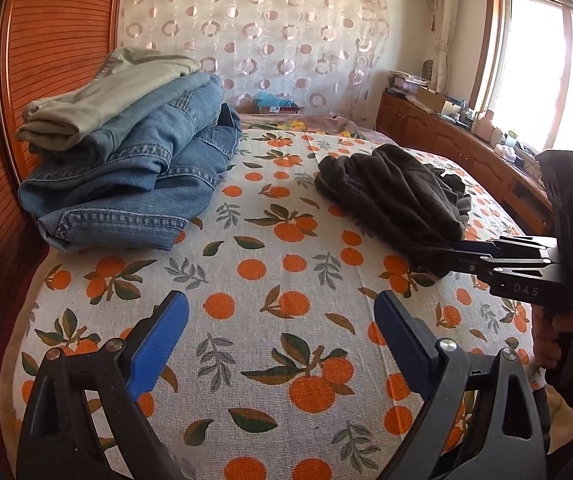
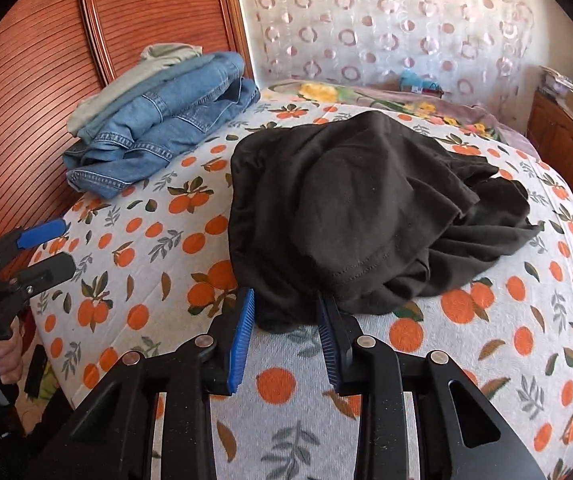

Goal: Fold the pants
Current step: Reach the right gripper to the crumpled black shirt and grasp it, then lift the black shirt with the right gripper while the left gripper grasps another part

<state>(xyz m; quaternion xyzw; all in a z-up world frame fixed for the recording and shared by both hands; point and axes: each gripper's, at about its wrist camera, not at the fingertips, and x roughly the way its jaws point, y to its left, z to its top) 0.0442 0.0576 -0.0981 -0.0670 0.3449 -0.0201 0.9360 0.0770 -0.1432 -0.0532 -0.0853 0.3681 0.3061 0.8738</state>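
Black pants (image 2: 366, 208) lie crumpled at twelve o'clock of the right gripper (image 2: 286, 320), whose blue pads pinch the near hem. At nine o'clock the left gripper (image 1: 282, 320) hovers wide apart, holding nothing, over the orange-print bedsheet (image 1: 270, 240). Folded jeans (image 1: 134, 168) sit stacked by the wooden headboard (image 1: 58, 32) at ten o'clock.

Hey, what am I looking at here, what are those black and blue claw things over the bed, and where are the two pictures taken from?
They are two hand-held grippers, one in each of a person's hands, each carrying a camera that looks along its fingers. One picture is from the left gripper, open over the orange-print bedspread. The other is from the right gripper, its blue pads either side of the edge of the crumpled black pants; whether they already pinch the cloth I cannot tell. A stack of folded jeans sits by the wooden headboard.
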